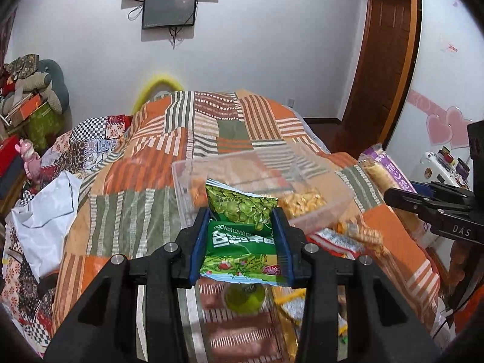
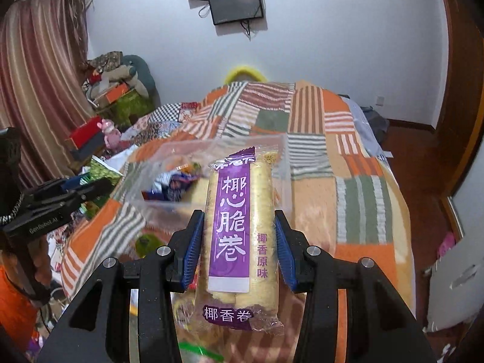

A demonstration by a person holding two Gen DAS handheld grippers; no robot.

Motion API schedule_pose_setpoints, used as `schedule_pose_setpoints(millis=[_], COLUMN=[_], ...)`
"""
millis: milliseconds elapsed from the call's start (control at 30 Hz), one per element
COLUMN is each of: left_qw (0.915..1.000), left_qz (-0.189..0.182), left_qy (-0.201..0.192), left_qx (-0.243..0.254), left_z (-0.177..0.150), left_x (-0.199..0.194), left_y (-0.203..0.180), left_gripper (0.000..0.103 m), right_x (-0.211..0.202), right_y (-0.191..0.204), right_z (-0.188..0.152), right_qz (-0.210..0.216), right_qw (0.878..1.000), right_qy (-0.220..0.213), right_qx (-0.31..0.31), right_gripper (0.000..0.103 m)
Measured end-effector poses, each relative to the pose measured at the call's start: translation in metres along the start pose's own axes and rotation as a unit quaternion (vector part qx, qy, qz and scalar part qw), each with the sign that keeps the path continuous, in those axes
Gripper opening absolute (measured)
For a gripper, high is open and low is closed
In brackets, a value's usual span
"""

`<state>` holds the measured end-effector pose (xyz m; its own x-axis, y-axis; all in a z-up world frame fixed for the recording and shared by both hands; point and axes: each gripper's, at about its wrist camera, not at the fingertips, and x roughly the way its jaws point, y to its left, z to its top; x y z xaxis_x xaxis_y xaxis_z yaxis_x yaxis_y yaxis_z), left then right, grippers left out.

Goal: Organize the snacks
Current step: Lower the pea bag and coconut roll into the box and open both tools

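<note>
My left gripper (image 1: 242, 220) is shut on a green pea snack packet (image 1: 242, 230) and holds it above the bed, just in front of a clear plastic box (image 1: 211, 166). My right gripper (image 2: 239, 227) is shut on a purple coconut roll packet (image 2: 239, 236) and holds it before the same box (image 2: 145, 178), which has several snacks inside. The right gripper with its purple packet (image 1: 390, 175) also shows at the right of the left wrist view. The left gripper (image 2: 87, 187) shows at the left of the right wrist view.
The box sits on a bed with an orange and green patchwork quilt (image 1: 157, 163). Loose snack packets (image 1: 341, 239) and a green round item (image 1: 242, 298) lie on the quilt near the box. A white bag (image 1: 45, 217) lies at the left. Clutter is piled (image 2: 115, 90) by the curtain.
</note>
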<state>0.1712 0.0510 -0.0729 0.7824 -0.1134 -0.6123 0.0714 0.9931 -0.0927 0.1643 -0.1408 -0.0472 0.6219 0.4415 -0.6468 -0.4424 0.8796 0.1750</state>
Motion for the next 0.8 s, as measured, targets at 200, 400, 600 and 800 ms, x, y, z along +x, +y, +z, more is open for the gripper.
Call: schedule_pose_setpoints(millis=[200,400,600,800], left_qw=[1.0,0.9998,0.9994,0.9982], left_qz=[0.001,0.01,0.013,0.012], left_qy=[0.003,0.01,0.028,0.051], left_qx=[-0.008,-0.014,-0.019,-0.031], left_z=[0.018,0.026,0.03,0.031], left_x=[0.02,0.042,0.07,0.099], left_y=[0.008,0.014,0.02,0.029], left_gripper=[0.041,0.041,0.041,0.041], right_x=[0.021,0.051,0.082,0.11], right_y=[0.009,0.016,0.02,0.019], right_z=[0.023,0.036,0.038,0.042], right_qz=[0.006,0.008,0.005,-0.001], right_qw=[1.0,1.0,0.999,0.998], right_qy=[-0.009,0.004,0.032,0.062], right_qx=[-0.004,-0.005,-0.004,-0.007], right_gripper=[0.041,0.041,0.041,0.041])
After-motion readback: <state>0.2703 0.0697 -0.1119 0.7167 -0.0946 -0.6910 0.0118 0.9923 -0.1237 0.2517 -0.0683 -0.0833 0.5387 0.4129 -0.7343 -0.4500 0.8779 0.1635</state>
